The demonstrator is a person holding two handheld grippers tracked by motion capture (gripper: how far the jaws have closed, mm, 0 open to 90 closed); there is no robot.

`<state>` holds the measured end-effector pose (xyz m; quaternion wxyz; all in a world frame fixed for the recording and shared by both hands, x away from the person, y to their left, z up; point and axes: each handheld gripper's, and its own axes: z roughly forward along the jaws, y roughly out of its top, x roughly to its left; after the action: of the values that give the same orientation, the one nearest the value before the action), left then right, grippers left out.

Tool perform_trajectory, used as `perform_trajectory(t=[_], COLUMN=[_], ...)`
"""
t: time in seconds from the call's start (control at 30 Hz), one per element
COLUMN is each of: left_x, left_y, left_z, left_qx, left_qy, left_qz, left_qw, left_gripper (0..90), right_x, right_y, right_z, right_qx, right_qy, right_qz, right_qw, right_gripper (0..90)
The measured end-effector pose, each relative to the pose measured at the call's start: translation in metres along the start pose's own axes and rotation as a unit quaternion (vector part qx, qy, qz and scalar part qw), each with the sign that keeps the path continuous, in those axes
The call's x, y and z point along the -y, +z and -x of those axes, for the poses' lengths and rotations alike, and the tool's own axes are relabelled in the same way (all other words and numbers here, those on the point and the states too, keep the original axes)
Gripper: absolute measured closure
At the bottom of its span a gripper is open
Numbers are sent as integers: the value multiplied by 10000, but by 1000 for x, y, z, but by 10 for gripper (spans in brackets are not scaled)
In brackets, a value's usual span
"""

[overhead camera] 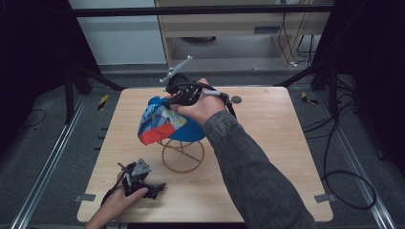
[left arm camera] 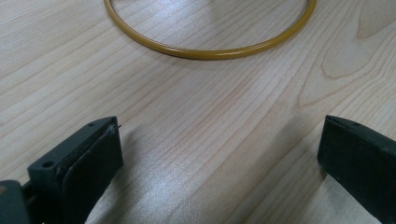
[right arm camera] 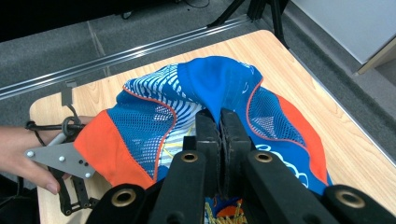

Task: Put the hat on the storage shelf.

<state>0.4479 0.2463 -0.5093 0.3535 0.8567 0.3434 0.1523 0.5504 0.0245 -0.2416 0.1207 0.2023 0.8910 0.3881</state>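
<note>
the right gripper [right arm camera: 219, 122] is clenched on a fold of a blue cap [right arm camera: 212, 81], its two black jaws pressed flat together with the cloth pinched between them. in the high view the right gripper [overhead camera: 177, 97] sits at the far side of the cap [overhead camera: 165, 123], with the person's right hand [overhead camera: 203, 107] wrapped around it and the sleeve [overhead camera: 253, 176] running back toward the near edge of the table [overhead camera: 282, 143]. the cap, blue with orange panels, mesh and white stripes, hangs over the top of a yellow wire stand [overhead camera: 183, 155] near the middle of the table; whether it is fully seated on the stand or partly lifted i cannot tell.

the left gripper [overhead camera: 138, 183] rests low on the table near the front left corner, well apart from the cap. its jaws stand wide apart with nothing between them, and its own view looks across bare wood to the round base ring of the stand [left arm camera: 210, 50].

as i judge it, the step in hand is settling the cap on the stand, or drawing it off, by that pinched fold. the next move calls for a slow, steady pull or push with the right gripper so the light stand does not tip; the idle left gripper could come in to hold the ring down.
</note>
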Motion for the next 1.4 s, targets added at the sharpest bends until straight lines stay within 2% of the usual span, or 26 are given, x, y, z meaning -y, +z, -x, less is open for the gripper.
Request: perform_trajectory(t=[0.23,0.27,0.5,1.03,1.4], left_x=[0,0,0,0,0], left_y=[0,0,0,0,0], left_z=[0,0,0,0,0], left_qx=[4,0,1,2,2], left_qy=[2,-7,-7,-6,-7], left_qz=[1,1,0,0,0], left_qw=[10000,10000,10000,10000,10000], left_gripper=[0,0,0,0,0], right_x=[1,3,6,12,16], right_y=[0,-1,-1,-7,-19], right_z=[-1,0,1,3,5], right_qx=[16,26,45,246,269], right_qy=[-2,44,79,313,413], right_qz=[2,15,25,42,157], right_qw=[10000,10000,10000,9992,9987], right_gripper=[844,801,735,396,265])
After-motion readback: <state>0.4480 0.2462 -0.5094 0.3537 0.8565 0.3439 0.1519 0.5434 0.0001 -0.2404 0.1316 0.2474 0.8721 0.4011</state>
